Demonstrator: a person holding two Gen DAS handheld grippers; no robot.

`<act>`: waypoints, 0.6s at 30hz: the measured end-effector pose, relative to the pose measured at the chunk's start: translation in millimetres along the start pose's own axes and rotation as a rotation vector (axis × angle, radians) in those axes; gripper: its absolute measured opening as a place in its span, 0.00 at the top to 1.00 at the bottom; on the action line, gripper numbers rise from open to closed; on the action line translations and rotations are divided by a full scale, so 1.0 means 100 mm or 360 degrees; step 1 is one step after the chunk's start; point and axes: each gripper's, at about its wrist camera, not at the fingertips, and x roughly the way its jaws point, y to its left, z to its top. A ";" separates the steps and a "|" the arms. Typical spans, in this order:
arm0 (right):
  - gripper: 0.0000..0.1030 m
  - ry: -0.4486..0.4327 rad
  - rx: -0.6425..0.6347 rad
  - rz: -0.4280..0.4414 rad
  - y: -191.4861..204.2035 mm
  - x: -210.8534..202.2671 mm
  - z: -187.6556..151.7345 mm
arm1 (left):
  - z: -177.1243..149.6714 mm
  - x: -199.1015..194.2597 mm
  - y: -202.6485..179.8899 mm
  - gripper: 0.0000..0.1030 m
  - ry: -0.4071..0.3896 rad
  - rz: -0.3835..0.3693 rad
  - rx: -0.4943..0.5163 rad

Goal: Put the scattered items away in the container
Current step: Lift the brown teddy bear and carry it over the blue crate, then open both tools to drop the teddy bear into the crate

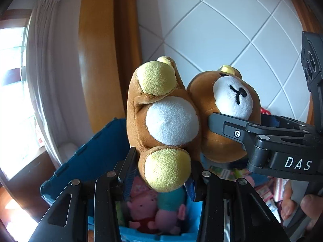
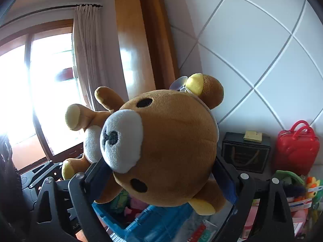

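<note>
A brown plush bear [image 1: 171,121] with a white belly and yellow paws hangs in the air above the blue container [image 1: 84,161]. My left gripper [image 1: 161,173] is shut on the bear's lower foot. My right gripper [image 2: 161,173] is shut on the bear's head [image 2: 167,147]; its finger [image 1: 224,125] also shows in the left wrist view, pressed against the head. The blue container shows below the bear in the right wrist view [image 2: 153,219]. A pink plush pig [image 1: 147,211] and a teal toy lie inside it.
A white tiled wall stands behind. A wooden door frame [image 2: 137,50], curtain and window are at the left. A red toy case [image 2: 296,147] and a dark box [image 2: 246,151] stand at the right. Scattered packets and small toys [image 2: 302,197] lie at the right.
</note>
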 end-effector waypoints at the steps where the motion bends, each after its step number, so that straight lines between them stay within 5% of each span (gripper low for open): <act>1: 0.11 0.0012 0.0000 0.0006 0.08 0.12 0.00 | -0.01 0.06 0.11 0.60 0.0014 0.0002 0.0000; 8: 0.11 0.0105 0.0003 -0.0044 0.41 0.83 -0.03 | -0.14 0.47 0.56 0.55 0.0113 -0.0024 -0.0004; 9: 0.10 0.0119 0.0000 -0.0064 0.44 0.90 -0.02 | -0.16 0.52 0.60 0.48 0.0123 -0.0030 -0.0008; 11: 0.06 0.0148 -0.0017 -0.0116 0.48 1.01 -0.03 | -0.19 0.57 0.67 0.09 0.0119 0.0006 -0.0019; 18: 0.00 0.0130 0.0021 -0.0241 0.43 1.06 -0.04 | -0.35 0.77 0.83 0.08 0.0199 -0.0016 -0.0052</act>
